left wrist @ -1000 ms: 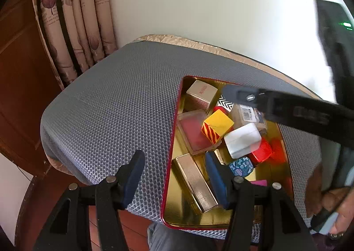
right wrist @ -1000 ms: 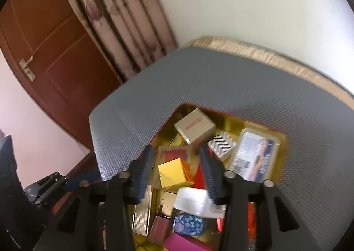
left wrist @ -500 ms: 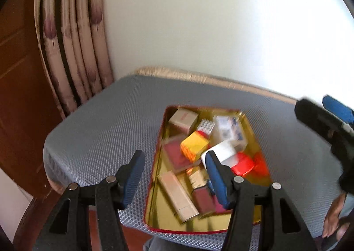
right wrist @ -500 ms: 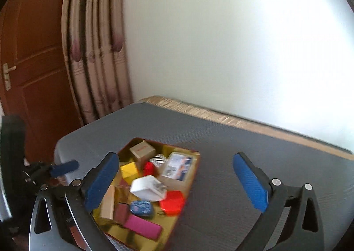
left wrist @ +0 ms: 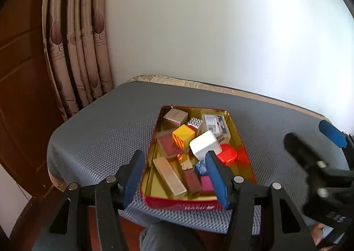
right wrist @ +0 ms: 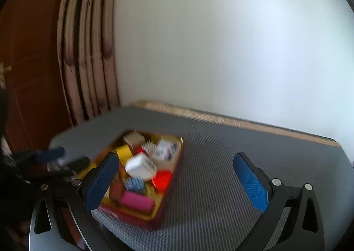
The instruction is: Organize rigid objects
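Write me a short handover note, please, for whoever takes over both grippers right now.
Left gripper: part open, empty, hovering at the near end of the red tin.
Right gripper: wide open, empty, to the right of the tin over the grey mat.
Things: every object sits jumbled in the tin, including the white block, yellow cube, red piece, pink box and tan box.
Done: nothing laid out on the mat.
Left: lift pieces out and arrange them; the white block on top looks easiest to take first.
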A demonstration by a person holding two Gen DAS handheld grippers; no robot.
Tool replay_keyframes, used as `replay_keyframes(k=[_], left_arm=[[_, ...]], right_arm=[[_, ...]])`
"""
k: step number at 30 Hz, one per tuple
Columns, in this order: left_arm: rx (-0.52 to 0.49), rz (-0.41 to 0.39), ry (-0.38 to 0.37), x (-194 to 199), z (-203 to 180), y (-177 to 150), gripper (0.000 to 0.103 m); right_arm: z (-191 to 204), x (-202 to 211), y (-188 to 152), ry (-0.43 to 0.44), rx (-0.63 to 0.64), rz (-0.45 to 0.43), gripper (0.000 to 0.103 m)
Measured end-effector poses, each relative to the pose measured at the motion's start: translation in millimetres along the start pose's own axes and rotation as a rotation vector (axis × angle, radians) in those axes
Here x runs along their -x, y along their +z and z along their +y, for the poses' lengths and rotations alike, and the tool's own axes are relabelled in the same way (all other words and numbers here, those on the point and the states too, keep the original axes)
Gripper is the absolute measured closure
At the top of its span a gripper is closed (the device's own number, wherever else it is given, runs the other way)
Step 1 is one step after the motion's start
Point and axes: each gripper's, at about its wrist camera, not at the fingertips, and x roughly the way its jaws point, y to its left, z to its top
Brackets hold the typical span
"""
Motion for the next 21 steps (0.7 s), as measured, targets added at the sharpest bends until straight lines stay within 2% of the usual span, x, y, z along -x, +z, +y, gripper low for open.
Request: replay_keyframes(k=[4,7,11,14,17,21], left_arm=[[0.006,0.005,0.002,8,3,-7,0.045],[0.015,0.007,-0.002,11,5,-10,0.045],[0.019,0.014,0.003,12,6,-12,0.045],[0.023,0.015,0.002,13,7,-12,0.045],[0.020,0.016,0.006,14,7,-13,0.045],[0.022,0.013,0.011,13,8,-14,0.045]], right_arm=[[-1,8,0,-0.006,-0.014,-0.022,0.000],[6,19,2,-0.043,0.024,-0.069,0.000],[13,31,3,-0.041,0.052,-0.107,0.000],[18,28,2,-0.055,0.057,-0.078,0.000],[18,23,-1,-0.026,0.049,-0.044,0.000],[23,24,-3,-0.048,0.062,-0.054,0.000]])
